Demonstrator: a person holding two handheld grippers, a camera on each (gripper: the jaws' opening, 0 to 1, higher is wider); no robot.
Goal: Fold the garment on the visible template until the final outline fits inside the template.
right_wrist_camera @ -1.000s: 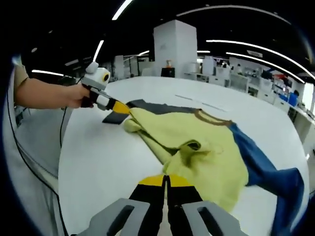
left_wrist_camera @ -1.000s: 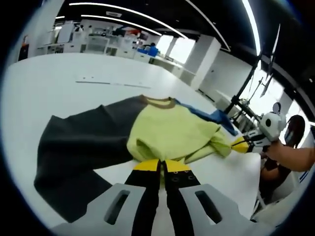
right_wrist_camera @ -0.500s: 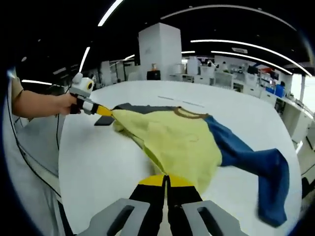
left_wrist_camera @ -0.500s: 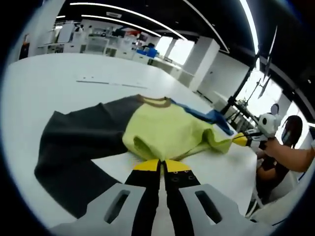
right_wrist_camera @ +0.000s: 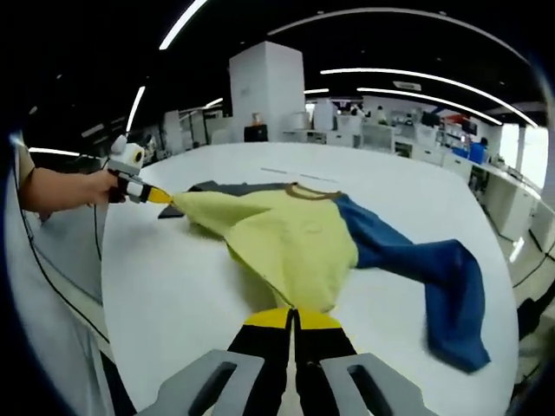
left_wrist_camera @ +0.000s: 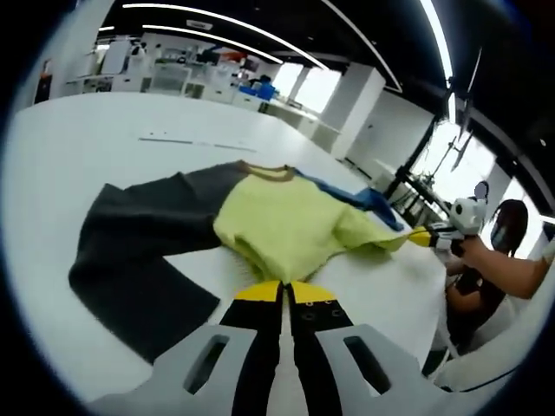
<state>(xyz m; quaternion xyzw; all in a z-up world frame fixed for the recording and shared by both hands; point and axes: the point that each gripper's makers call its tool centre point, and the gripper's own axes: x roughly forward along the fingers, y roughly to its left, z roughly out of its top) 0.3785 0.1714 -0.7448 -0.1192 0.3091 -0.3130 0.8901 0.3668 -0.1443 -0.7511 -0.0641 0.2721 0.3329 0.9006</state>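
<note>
In the left gripper view, the garment (left_wrist_camera: 260,225) lies spread on the white counter (left_wrist_camera: 78,147). Its dark grey sleeve (left_wrist_camera: 139,251) reaches toward 8 o'clock, its yellow body sits at centre, and a blue sleeve shows only as a sliver toward 2 o'clock. The left gripper (left_wrist_camera: 284,295) has its fingers pressed together on the yellow hem at 6 o'clock. At 3 o'clock the right gripper (left_wrist_camera: 422,236), held in a person's hand (left_wrist_camera: 473,250), pinches the far corner.

The right gripper view shows the blue sleeve (right_wrist_camera: 425,269) in full, trailing toward 4 o'clock, with only a scrap of the grey one visible. The right gripper's fingers are closed on the yellow hem at 6 o'clock. The left gripper, held in a hand (right_wrist_camera: 100,185), pulls a corner taut at 9 o'clock.
</note>
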